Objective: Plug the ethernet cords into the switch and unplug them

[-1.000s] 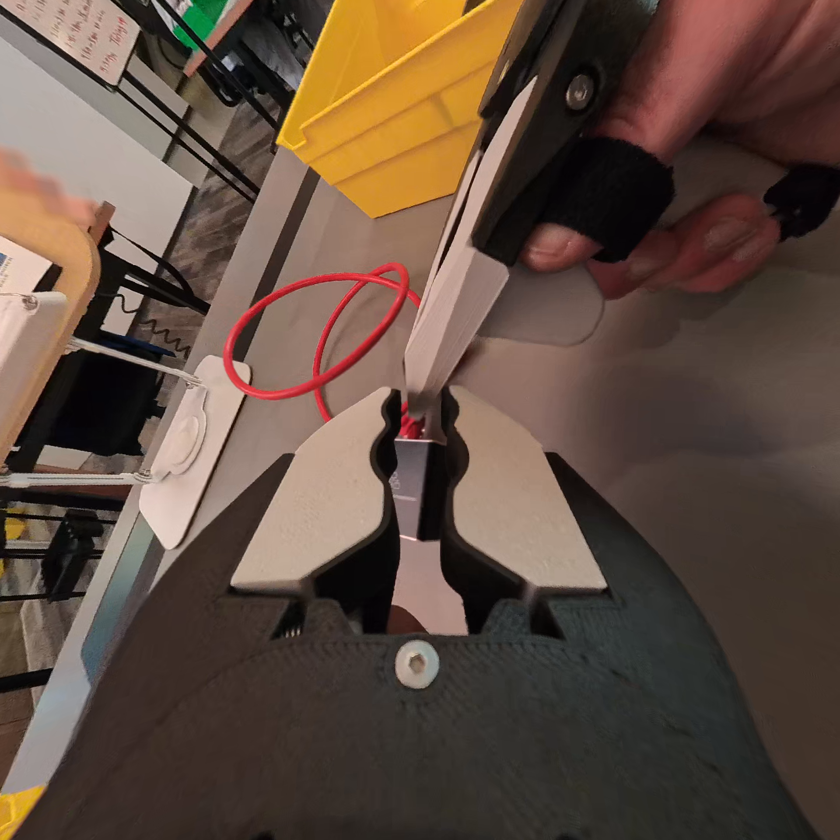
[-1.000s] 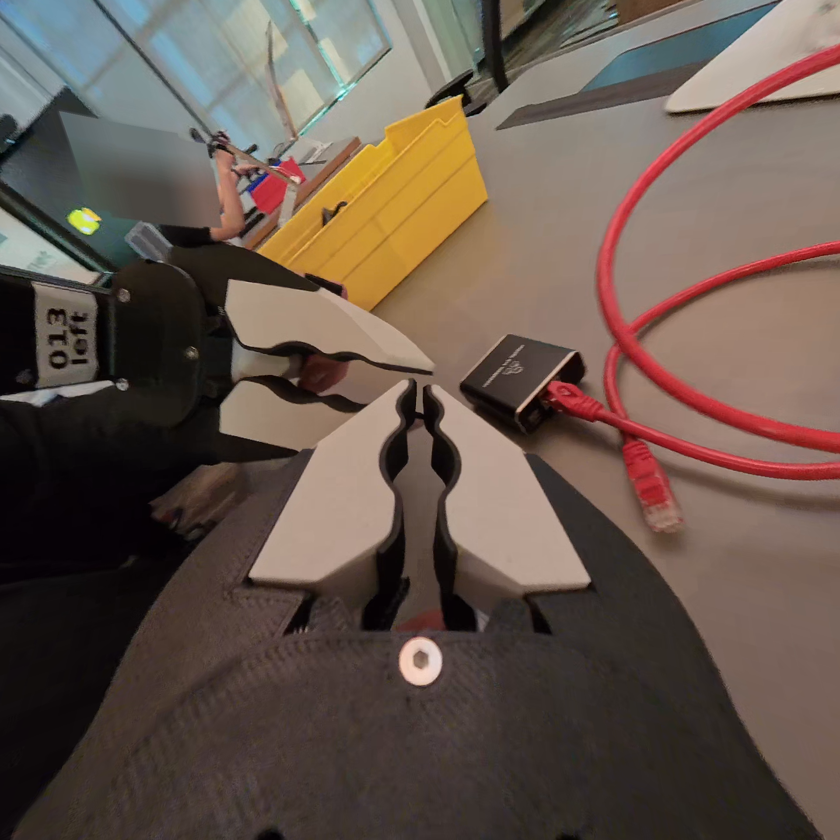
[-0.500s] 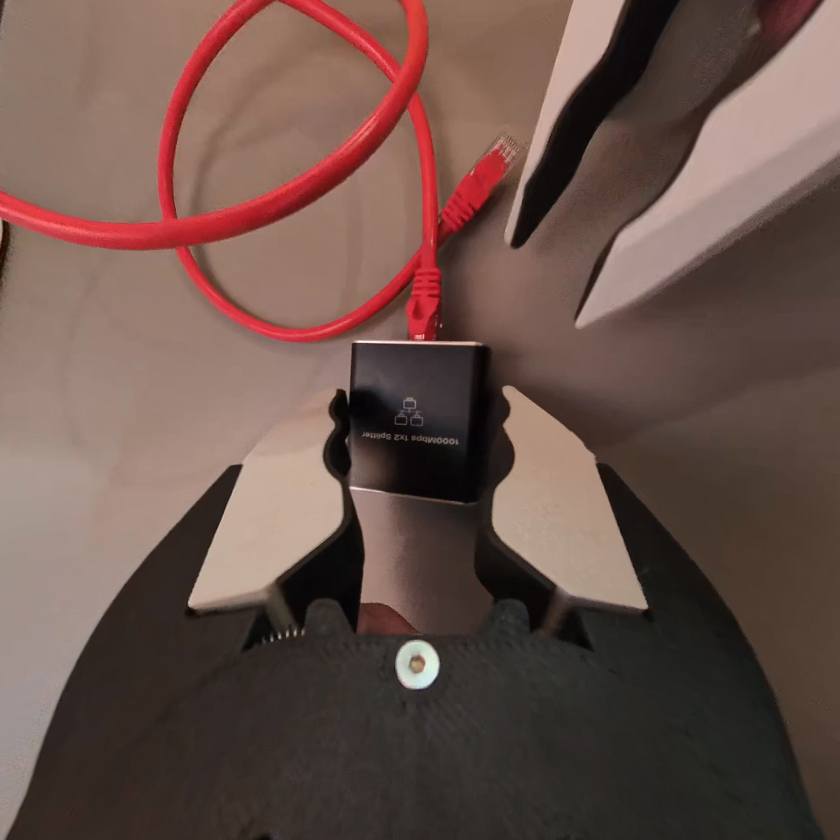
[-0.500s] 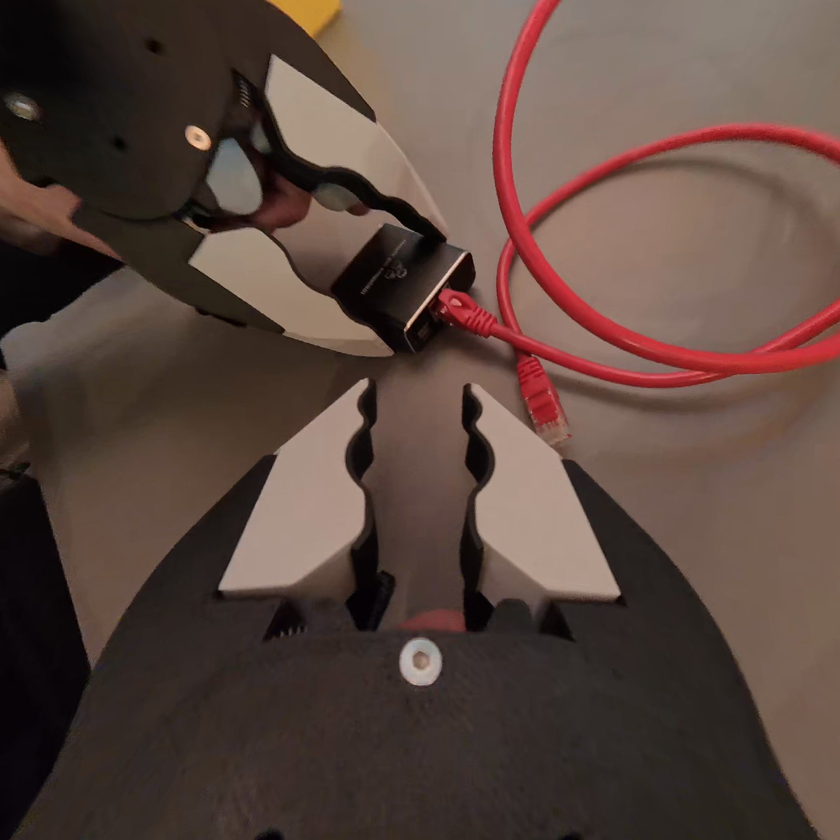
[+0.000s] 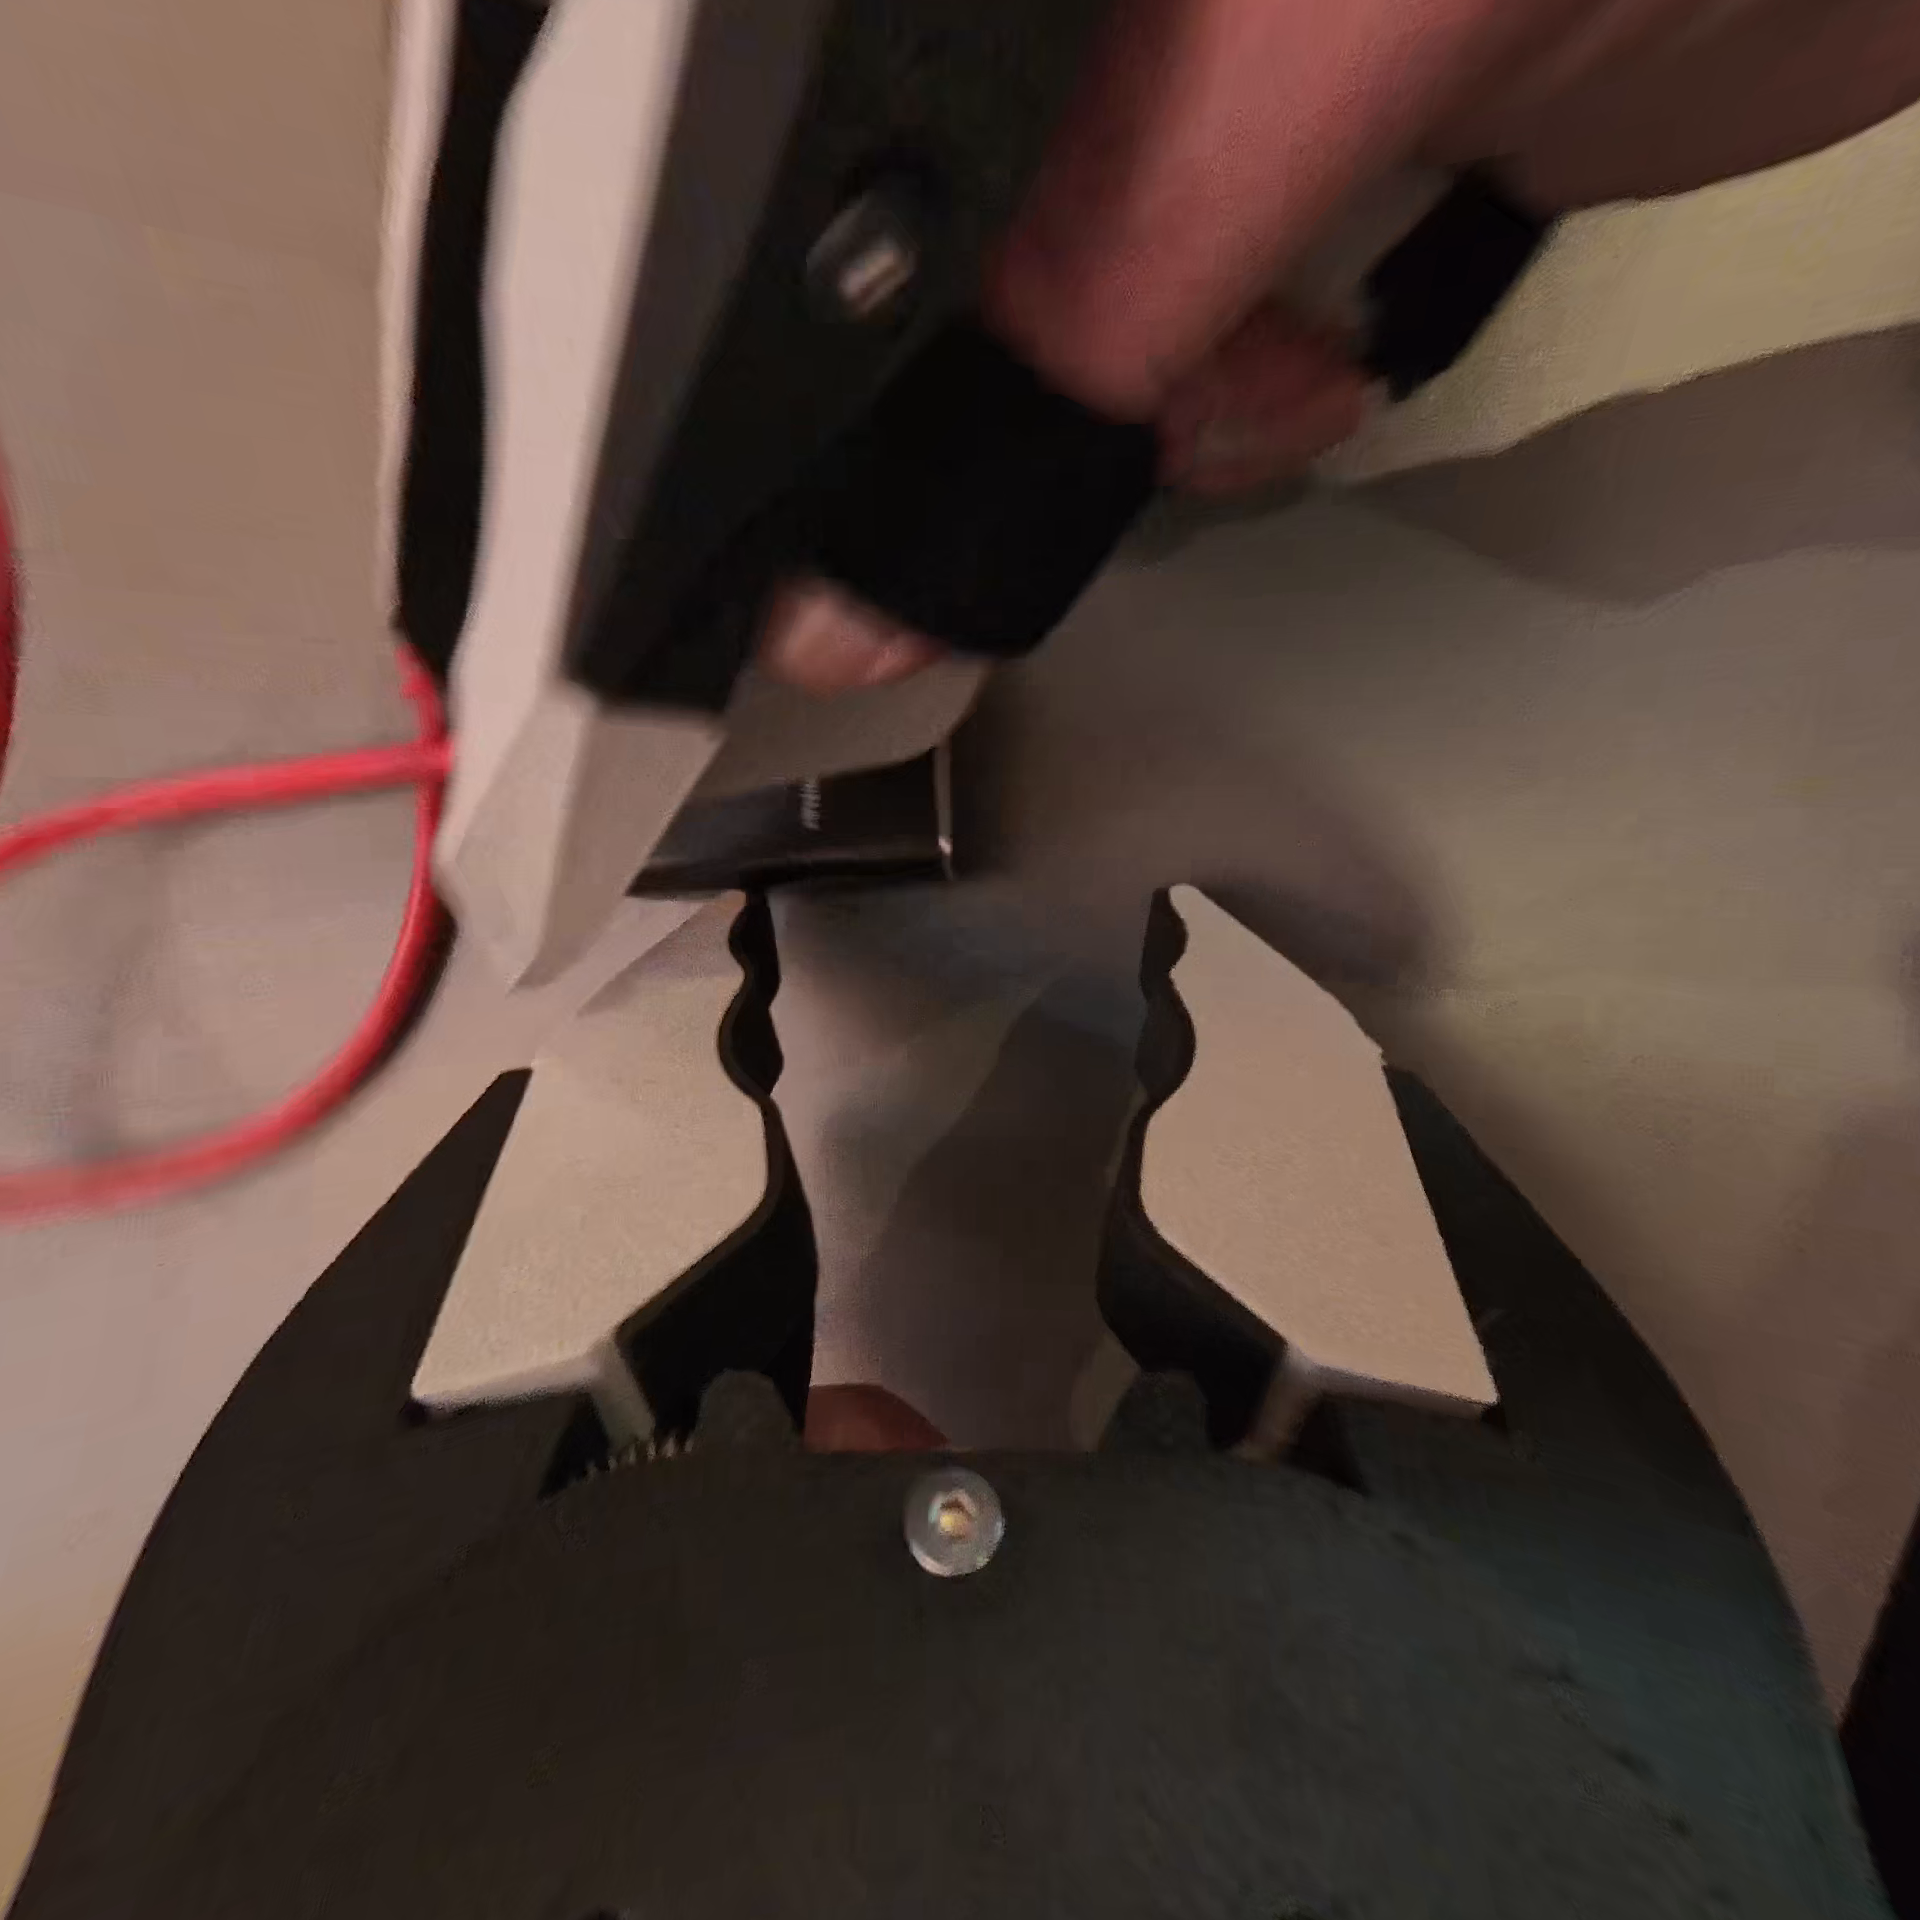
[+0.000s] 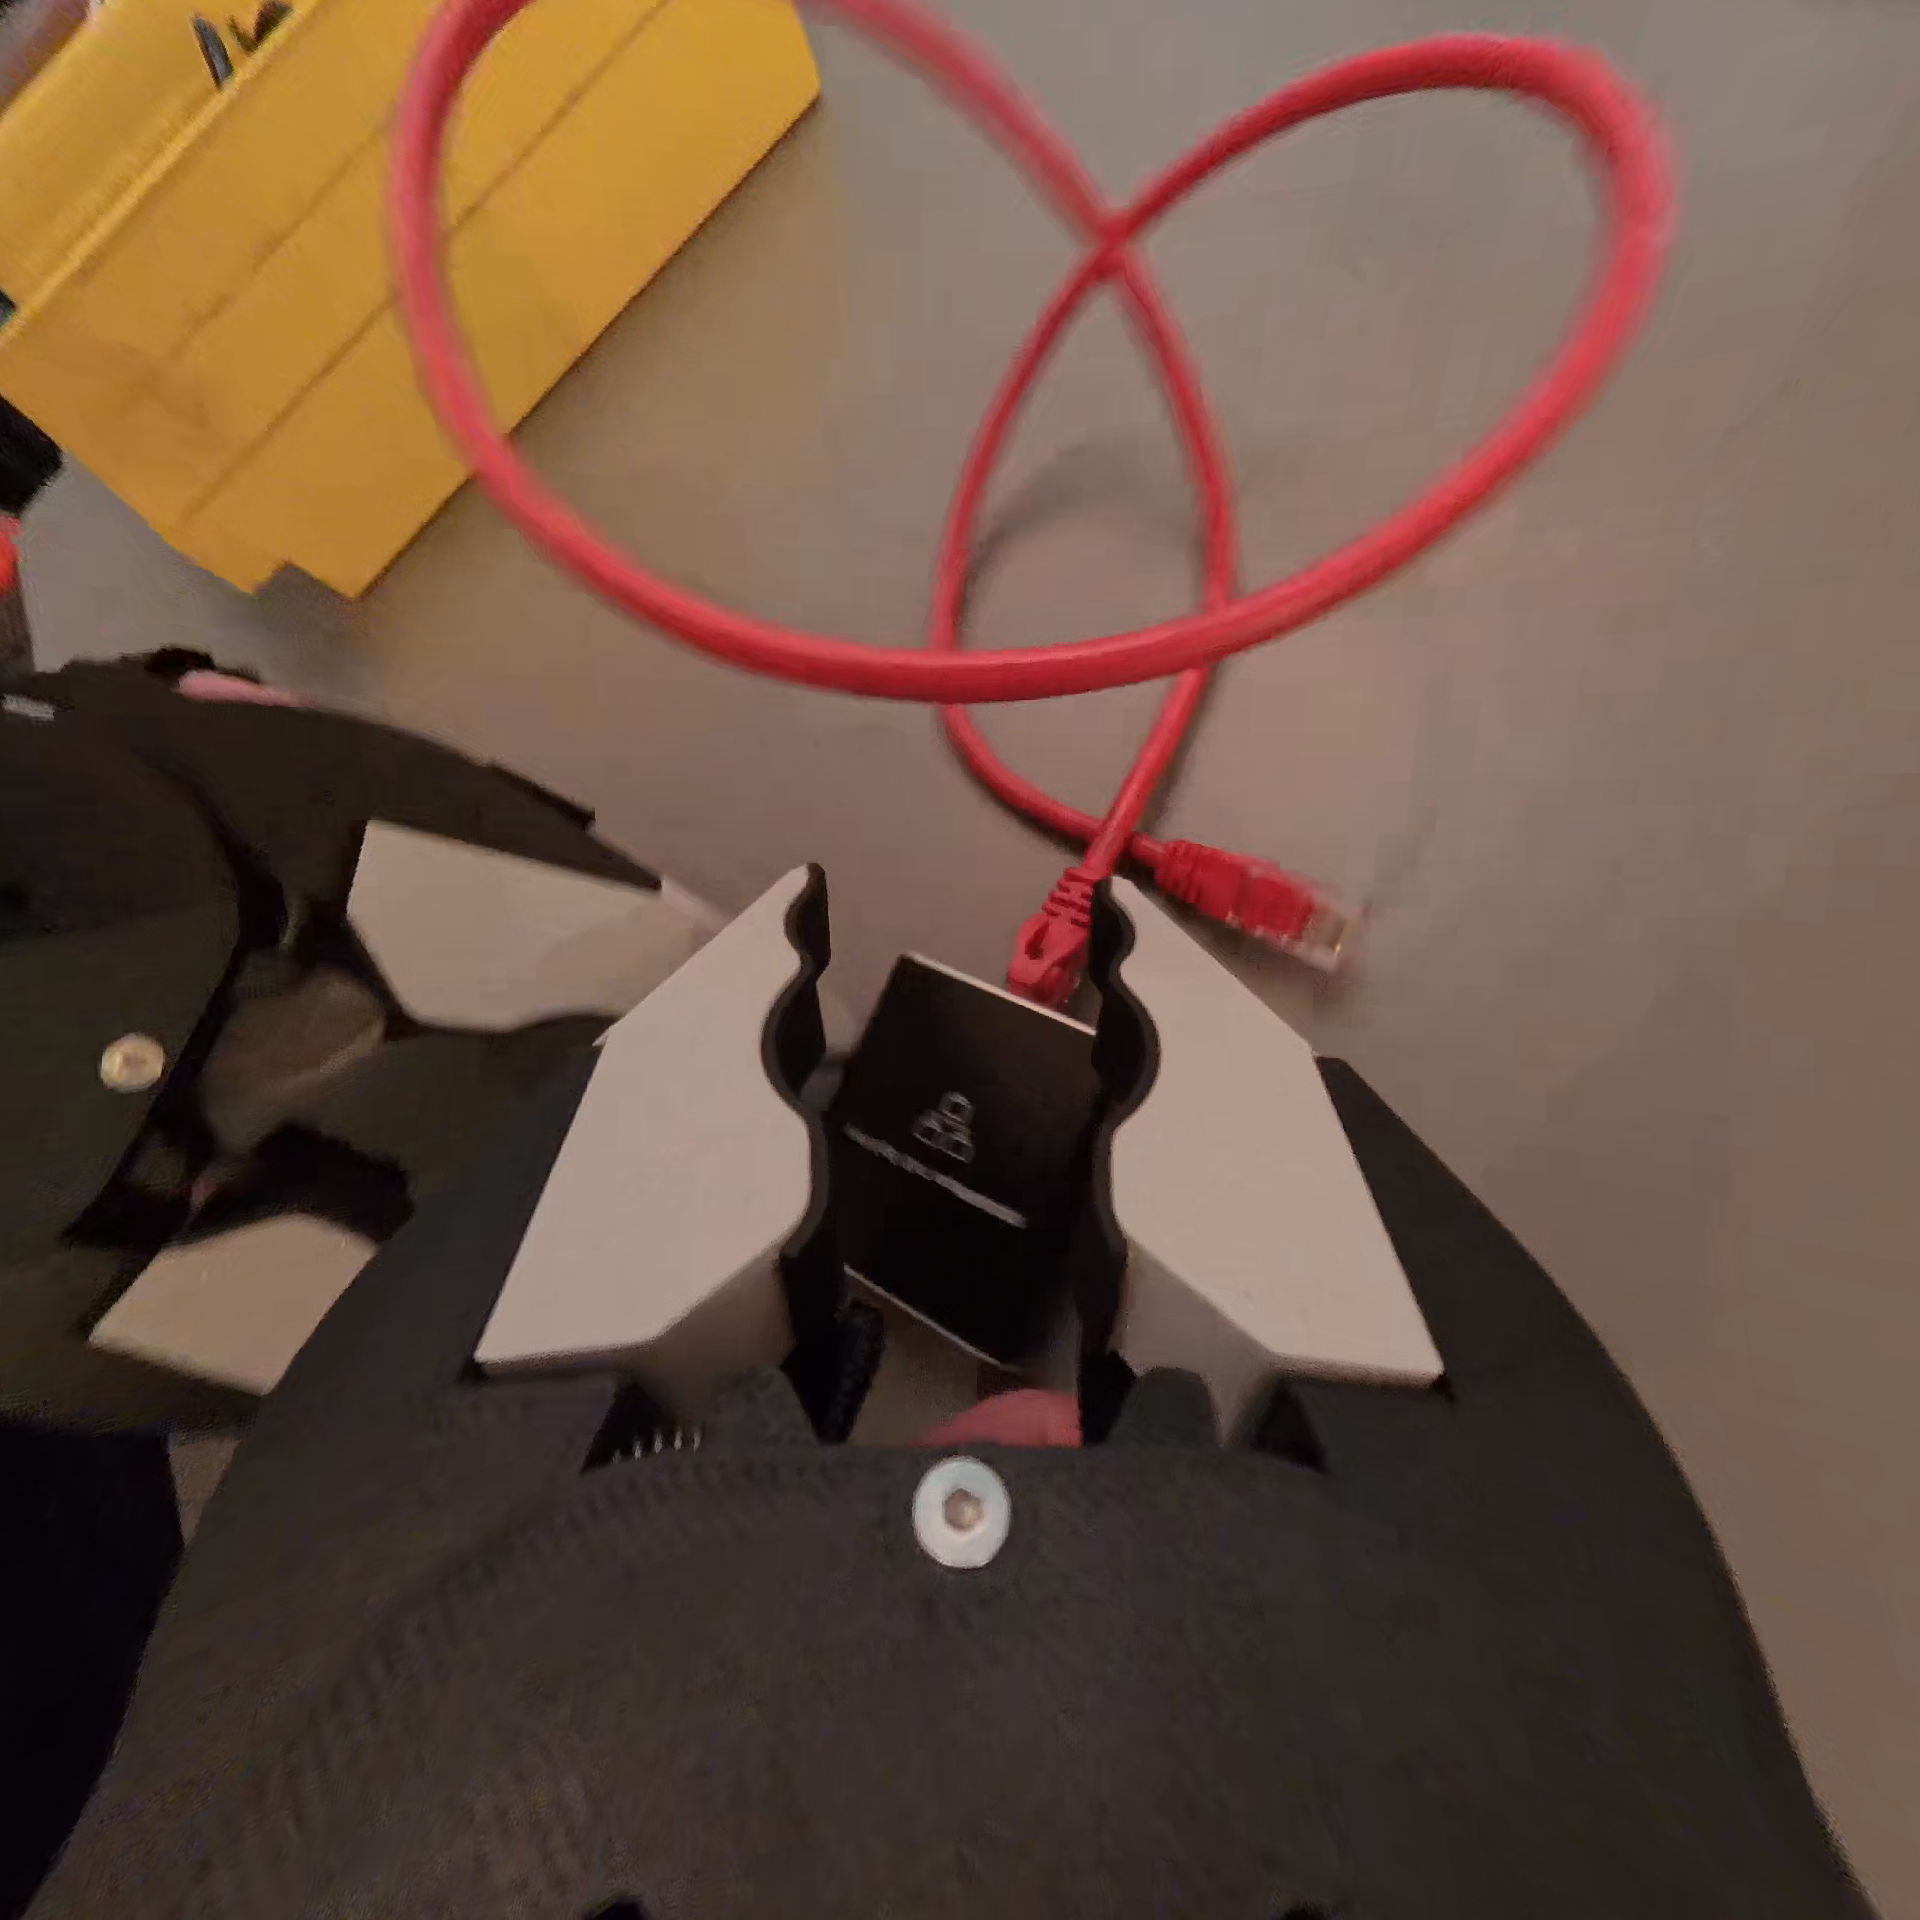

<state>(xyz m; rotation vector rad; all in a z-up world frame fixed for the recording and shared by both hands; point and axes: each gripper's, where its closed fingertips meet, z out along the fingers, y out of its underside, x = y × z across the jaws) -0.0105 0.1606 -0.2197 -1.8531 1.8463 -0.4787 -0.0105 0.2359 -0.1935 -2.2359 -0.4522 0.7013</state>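
The black switch (image 6: 956,1143) sits between the two fingers of my right gripper (image 6: 956,894), which is shut on its sides. One red plug (image 6: 1049,945) is in the switch's far end. The cord's other plug (image 6: 1268,904) lies loose on the grey table, just right of the gripper tips. The red ethernet cord (image 6: 1039,665) loops beyond. My left gripper (image 5: 961,904) is open and empty, its tips just short of the switch (image 5: 831,831). The right gripper's finger (image 5: 561,727) covers most of the switch there, and a hand holds it from above.
A yellow bin (image 6: 260,312) stands at the far left of the grey table (image 6: 1558,935). The left gripper's fingers (image 6: 468,935) show at the left in the right wrist view, close beside the right gripper. Part of the cord (image 5: 208,790) lies left of both grippers.
My left gripper has let go of the switch, opened and drawn back. My right gripper has moved in over the switch and closed on it.
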